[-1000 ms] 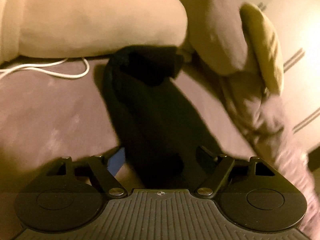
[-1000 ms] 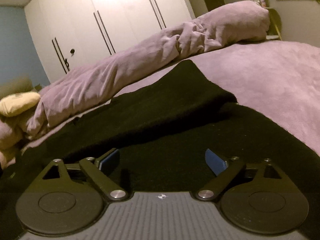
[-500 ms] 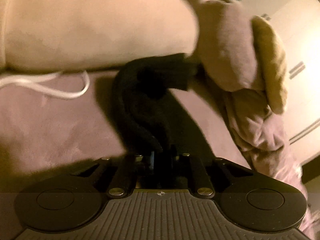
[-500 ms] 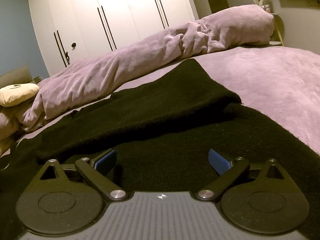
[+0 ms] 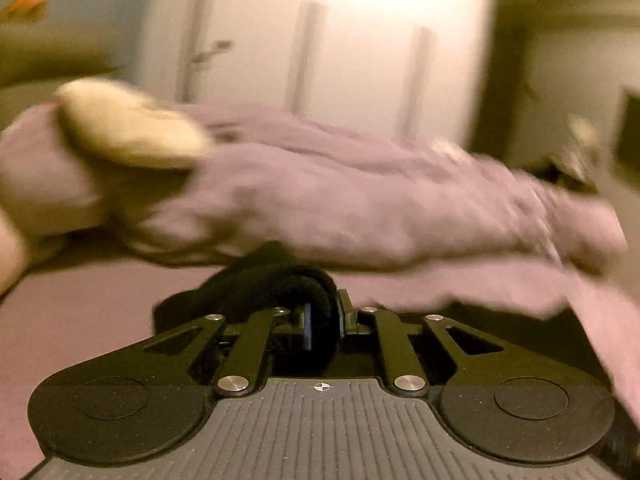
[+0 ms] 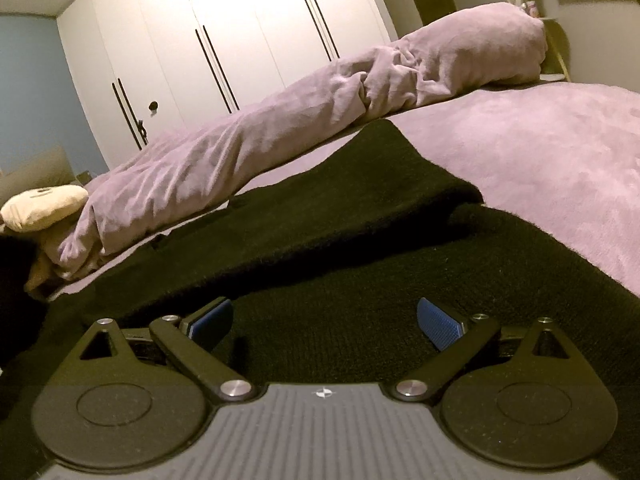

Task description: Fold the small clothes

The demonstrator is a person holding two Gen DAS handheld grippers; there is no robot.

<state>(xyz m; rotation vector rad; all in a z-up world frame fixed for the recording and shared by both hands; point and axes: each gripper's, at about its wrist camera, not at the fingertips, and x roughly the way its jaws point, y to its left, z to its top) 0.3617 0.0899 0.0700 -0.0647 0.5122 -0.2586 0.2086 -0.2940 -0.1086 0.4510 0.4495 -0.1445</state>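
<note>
A single black knitted garment [image 6: 360, 240] lies spread on the mauve plush bedspread [image 6: 560, 168], and everything else is placed here relative to it. At its left end, the left gripper [image 5: 322, 326] has its jaws drawn together on a bunched roll of the black knit [image 5: 280, 280], the cloth wrapped over and between the blue-padded fingers. Judging by that hold, the end is pinched so it can be carried across the rest of the garment as a fold; the left wrist view is smeared with blur, so how high the cloth is raised cannot be told.

Beyond the garment's far edge runs one long rumpled mauve duvet roll [image 6: 300, 120], and at the left end of that roll sits one pale yellow plush cushion [image 6: 44, 208]. Behind those stand the white wardrobe doors [image 6: 240, 40].

Toward the garment's right end, the right gripper [image 6: 324, 320] rests low over the knit with its jaws spread wide, its two blue ribbed pads [image 6: 438, 326] apart and holding nothing. It probably waits there to pin or take that end. A raised upper layer of the knit [image 6: 380, 184] already lies across the garment ahead of this gripper.

Counted: one garment, two grippers, one duvet roll, one cushion.
</note>
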